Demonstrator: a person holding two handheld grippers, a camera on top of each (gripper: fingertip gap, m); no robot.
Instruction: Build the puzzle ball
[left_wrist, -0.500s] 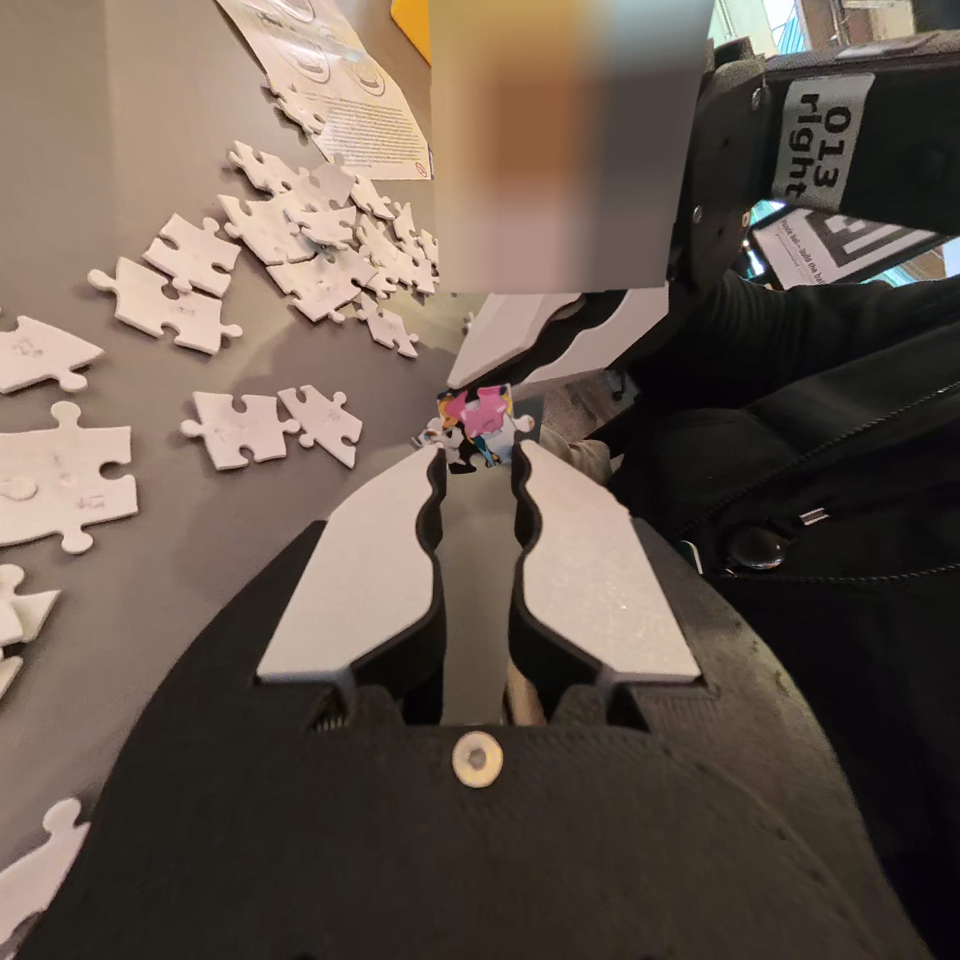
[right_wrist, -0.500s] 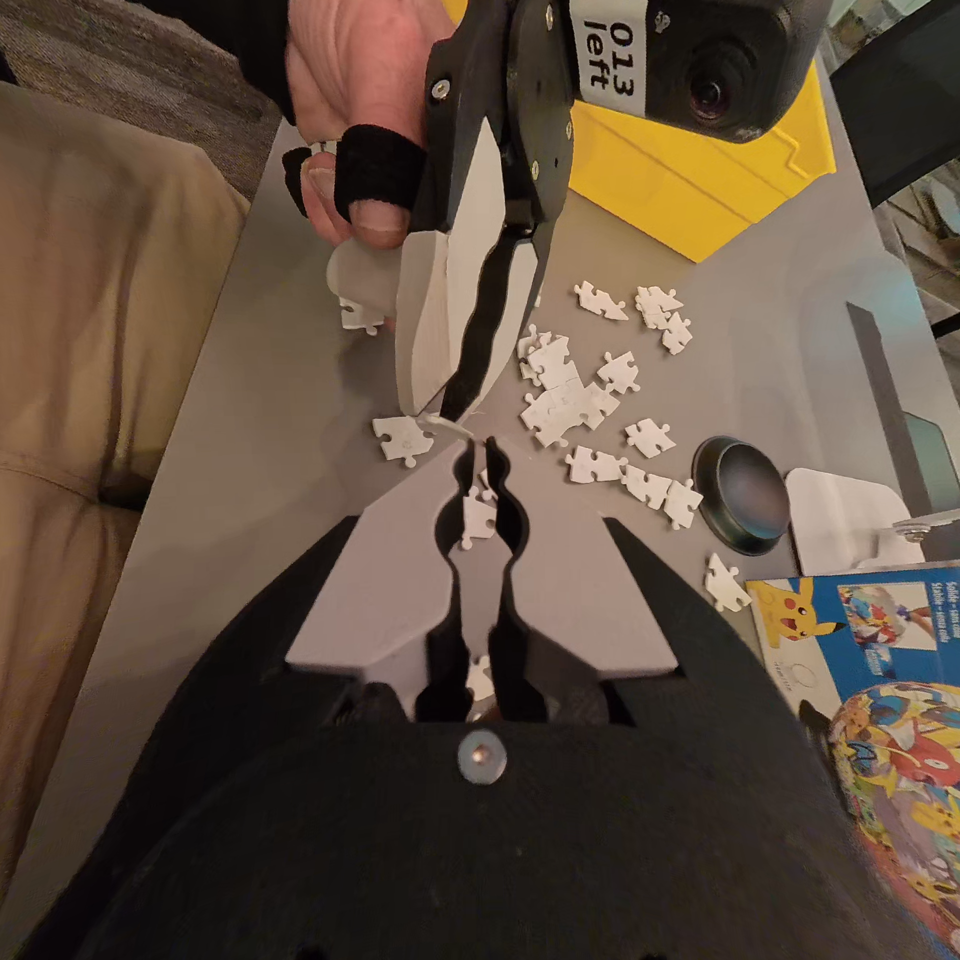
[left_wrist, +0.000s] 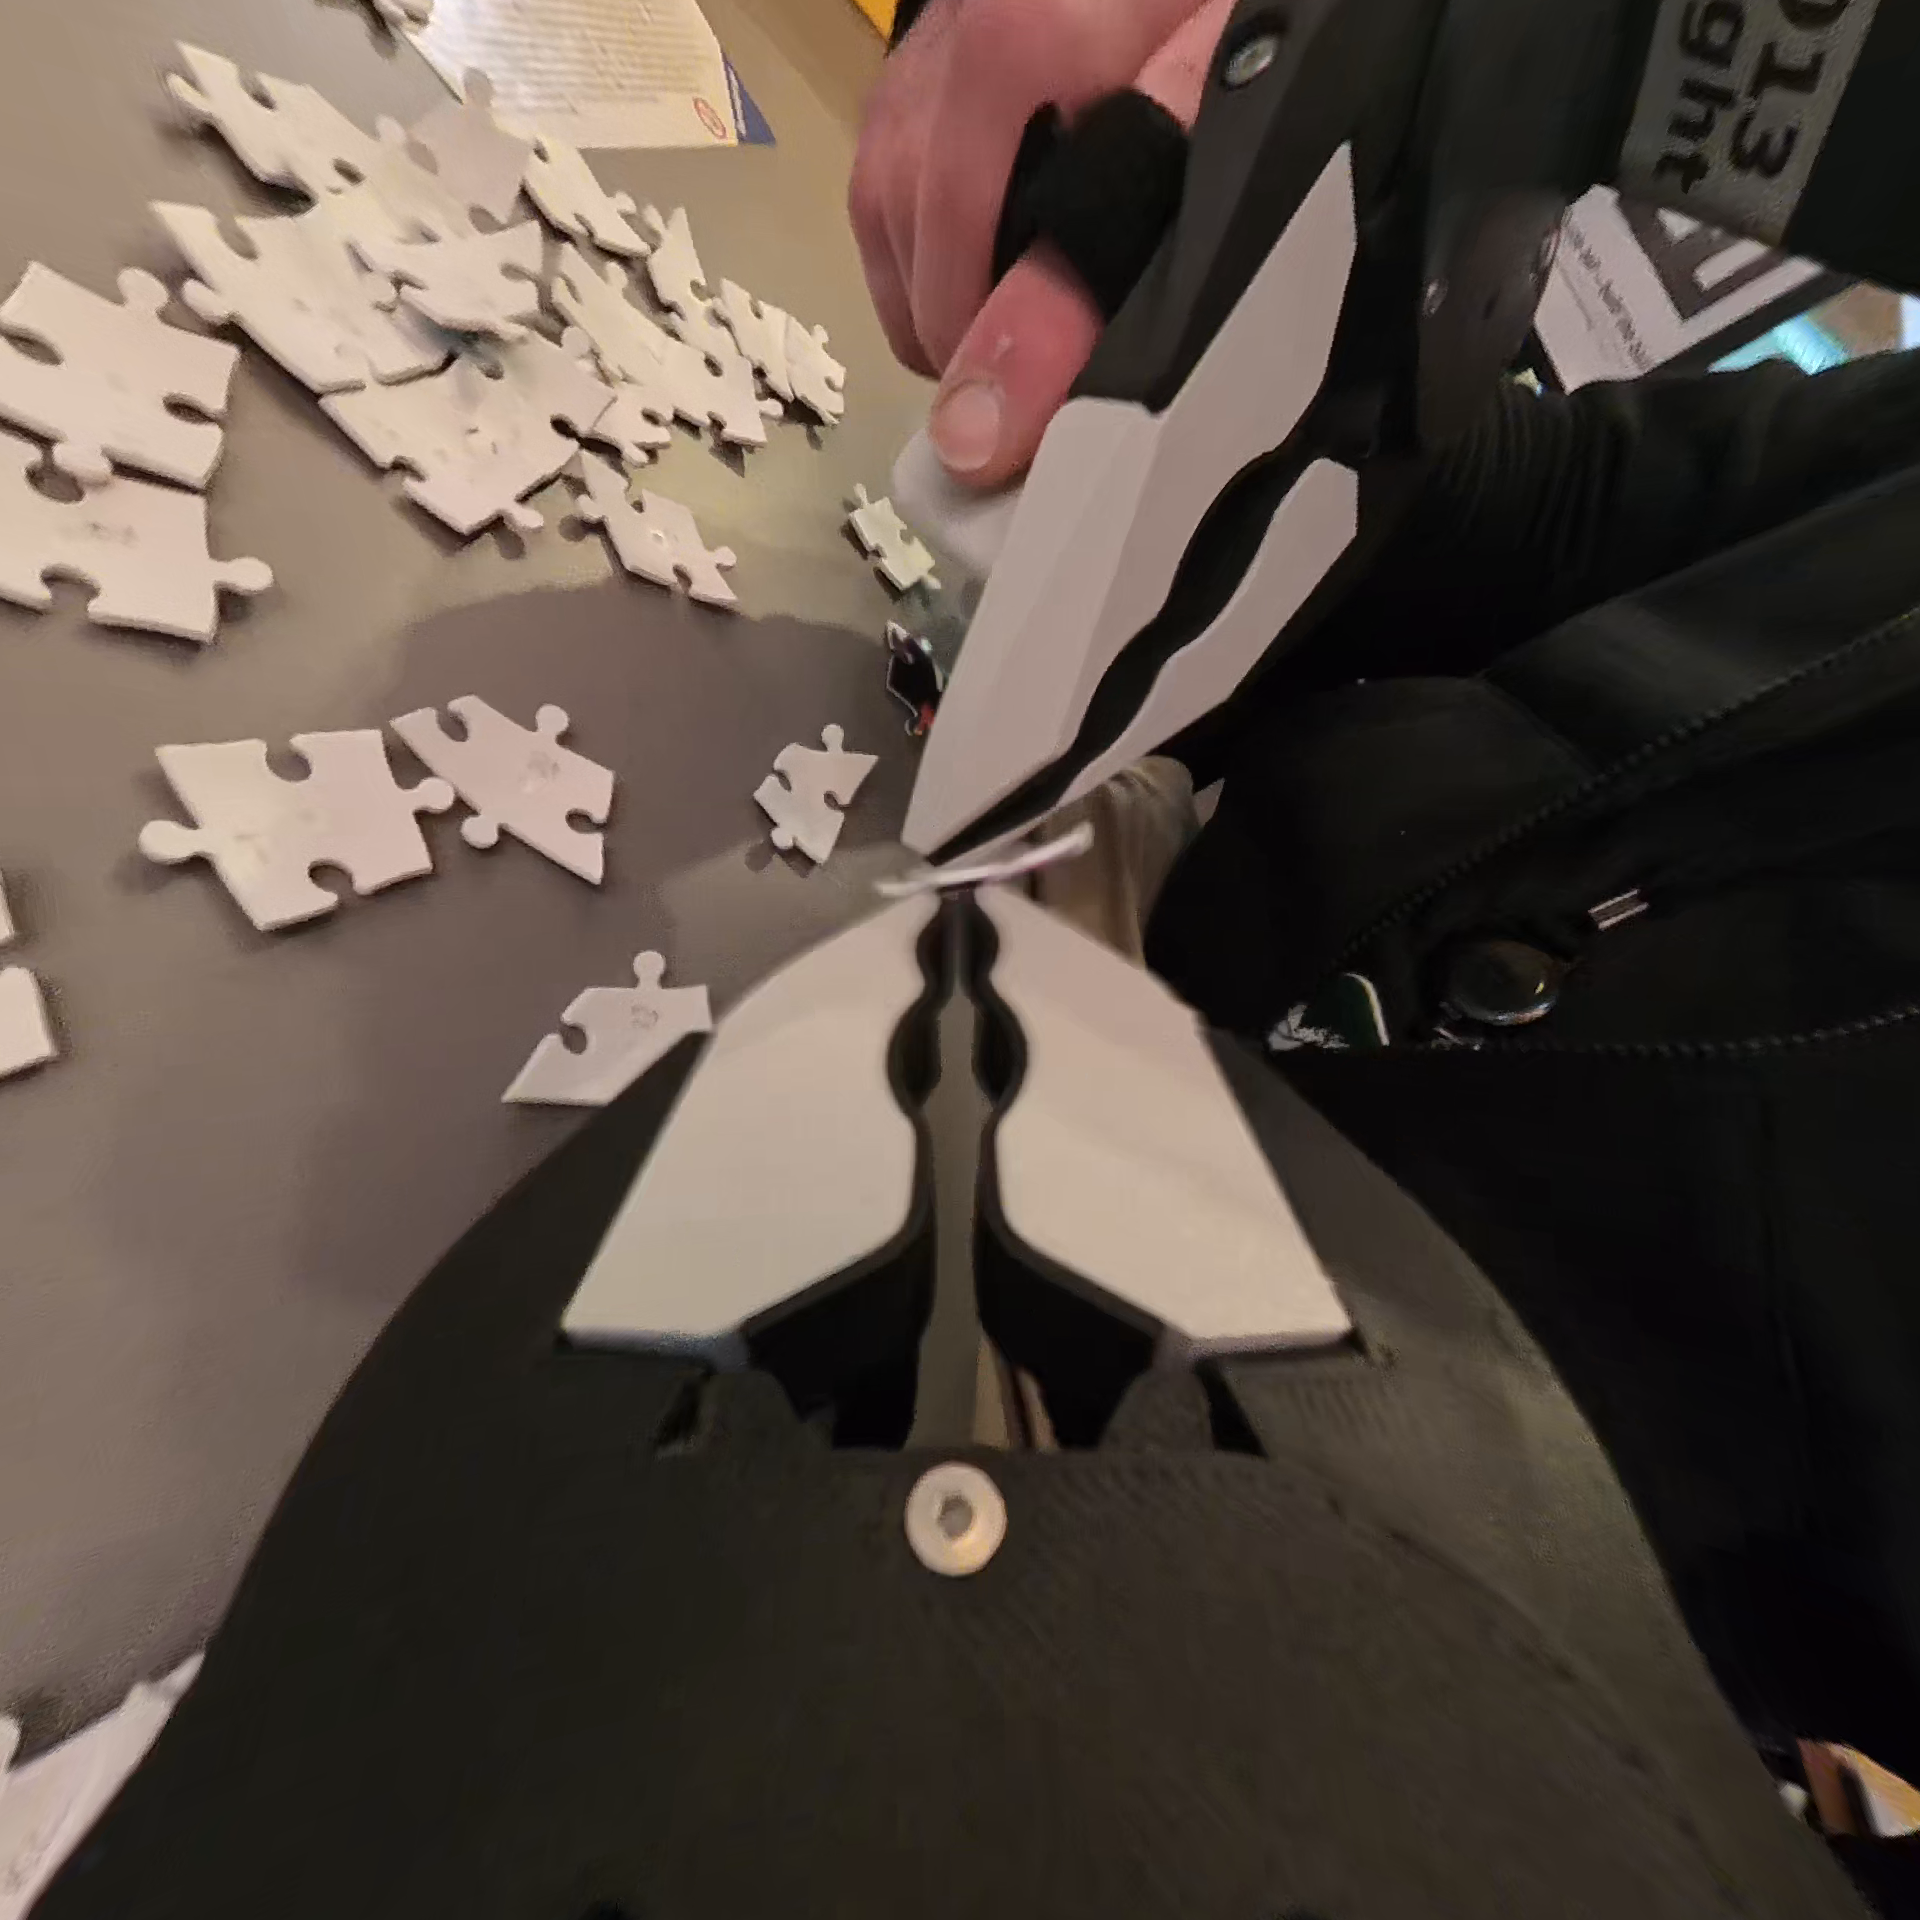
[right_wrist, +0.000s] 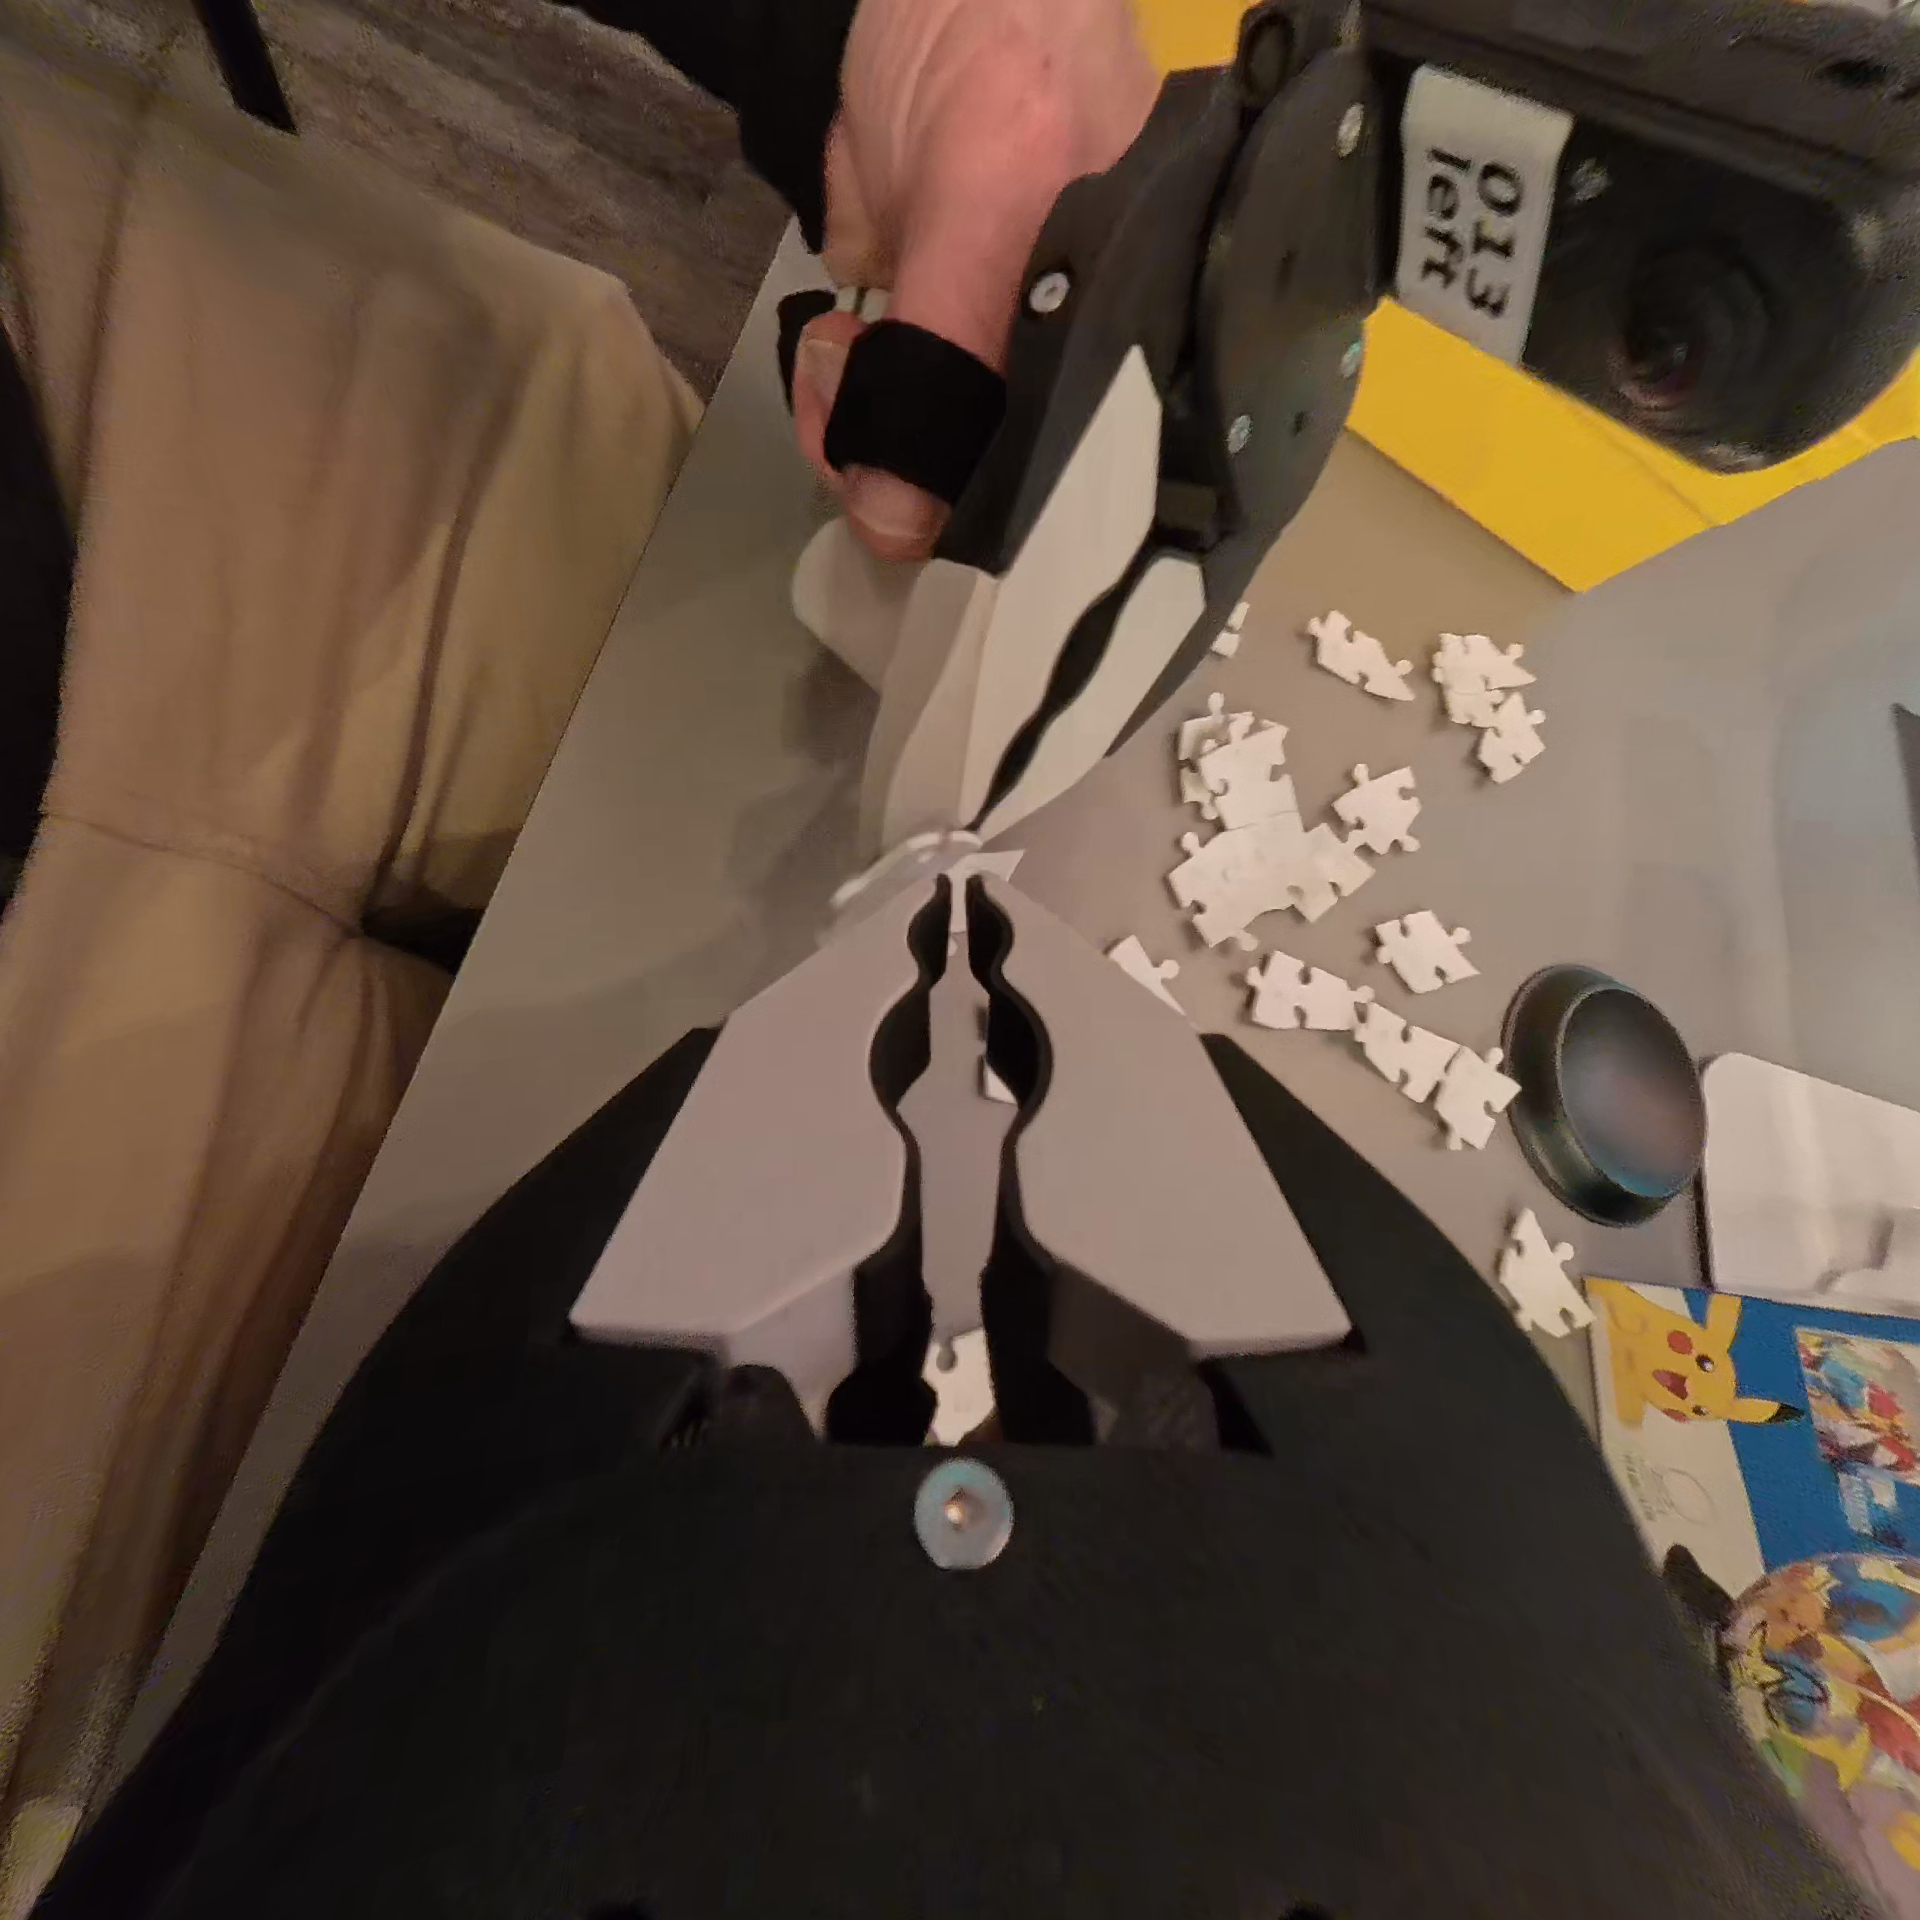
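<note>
Both grippers meet tip to tip just above the grey table (right_wrist: 665, 727), near its front edge. The left gripper (left_wrist: 958, 902) has its jaws pinched nearly together on the edge of a thin white puzzle piece (left_wrist: 977, 871), and the right gripper (right_wrist: 958, 883) comes at the same spot with its jaws closed just as narrowly. The pieces (right_wrist: 914, 862) between the tips are blurred and seen edge-on, so I cannot say for sure whether each gripper holds its own or both hold one joined pair.

Just beside the tips lie a few single white pieces (left_wrist: 816, 790) face down, with one dark printed piece (left_wrist: 914, 675) close to the table edge. Farther out, a loose heap of white pieces (left_wrist: 457, 343) spreads across the table, some overlapping. Right of them in the right wrist view sit a dark round dish (right_wrist: 1605, 1101), a blue printed box (right_wrist: 1766, 1434) and part of a colourful ball picture (right_wrist: 1829, 1704). A yellow bin (right_wrist: 1507, 447) stands at the far side.
</note>
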